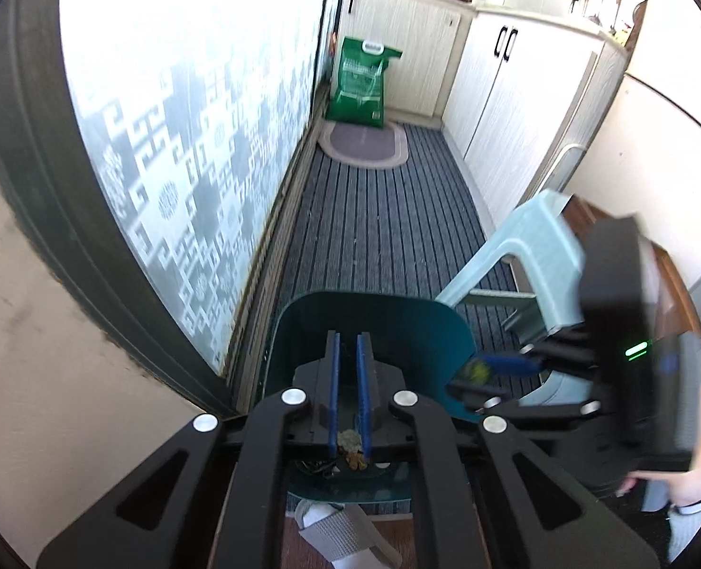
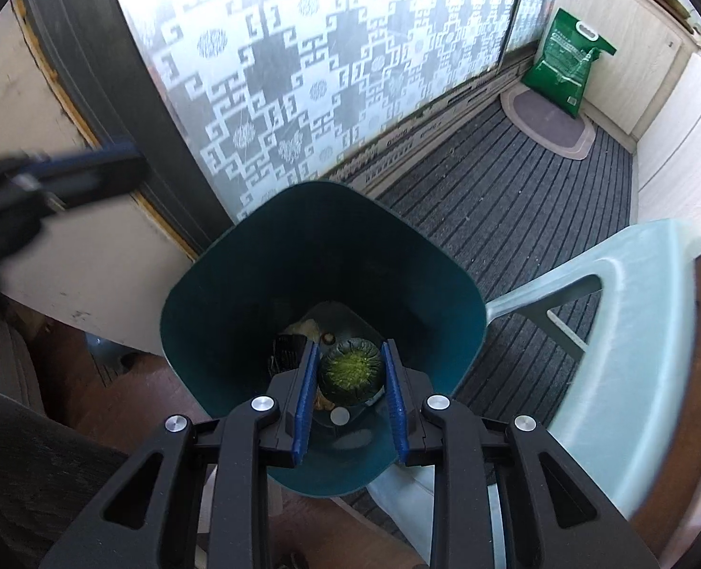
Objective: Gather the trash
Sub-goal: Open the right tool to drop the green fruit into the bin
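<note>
- Right gripper point(image 2: 348, 379) pinches a round dark green piece of trash point(image 2: 350, 370) between its blue pads, right over the open mouth of the bin point(image 2: 236, 275).
- The trash is roughly round, so no clear long axis; its fuzzy yellow-green face points up toward the camera, dark ribbed rim around it.
- Bin is teal, squarish with rounded corners, standing upright on the floor, mouth up. Inside at the bottom: a pale scrap, a dark ribbed piece, a small brown bit, a white round cap (hard to name any of them exactly).
- Left gripper point(image 1: 349, 381) has its jaws nearly pressed together, nothing between the pads; through the narrow slit, bits of trash at the bin bottom show.
- In the left wrist view the right gripper point(image 1: 488, 372) comes in from the right with the green thing at the bin's right rim (blurred).
- Pale blue plastic chair point(image 2: 635, 332) just right of the bin.
- Far end: green bag point(image 2: 568, 66) standing on a small oval mat point(image 2: 549, 128), white cabinets point(image 1: 507, 95) on the right.
- Striped grey carpet point(image 2: 516, 189) across the floor; patterned frosted glass door point(image 2: 327, 71) on the left.
</note>
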Available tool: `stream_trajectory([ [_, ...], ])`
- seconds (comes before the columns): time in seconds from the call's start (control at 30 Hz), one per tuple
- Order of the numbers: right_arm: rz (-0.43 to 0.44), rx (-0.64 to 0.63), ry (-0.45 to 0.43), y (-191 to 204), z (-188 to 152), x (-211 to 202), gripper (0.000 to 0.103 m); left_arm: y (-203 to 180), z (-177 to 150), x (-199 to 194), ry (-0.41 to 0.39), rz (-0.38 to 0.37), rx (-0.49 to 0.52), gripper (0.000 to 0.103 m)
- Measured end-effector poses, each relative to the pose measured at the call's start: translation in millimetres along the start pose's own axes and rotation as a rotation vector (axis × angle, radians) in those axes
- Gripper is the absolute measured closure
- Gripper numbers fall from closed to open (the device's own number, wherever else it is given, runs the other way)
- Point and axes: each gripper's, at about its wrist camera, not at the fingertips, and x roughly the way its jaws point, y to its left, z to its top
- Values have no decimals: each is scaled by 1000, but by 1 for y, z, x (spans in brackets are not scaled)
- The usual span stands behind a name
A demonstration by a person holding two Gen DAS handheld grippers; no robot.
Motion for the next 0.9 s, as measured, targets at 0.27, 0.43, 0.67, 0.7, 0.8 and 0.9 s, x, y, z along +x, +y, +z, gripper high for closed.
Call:
stream_trajectory([
  [0.27, -9, -27, 41, 12, 0, 23, 76, 0, 9, -25, -68, -29, -12, 97],
  [0.43, -12, -32, 65, 12, -4, 35, 76, -2, 10, -36, -96, -53, -15, 97],
  [0.67, -10, -31, 105, 13, -8, 58, 74, -6, 11, -45, -118, -81, -16, 97],
  [0.7, 2, -20, 121, 13, -10, 62, 70, -7, 11, -46, -120, -83, -16, 97],
  [0.8, 2, -20, 121, 15, -11, 65, 60, -8, 13, -48, -123, -95, -18, 97],
  [0.9, 3, -32, 101, 19, -10, 57, 61, -9, 14, -53, -131, -102, -15, 96],
])
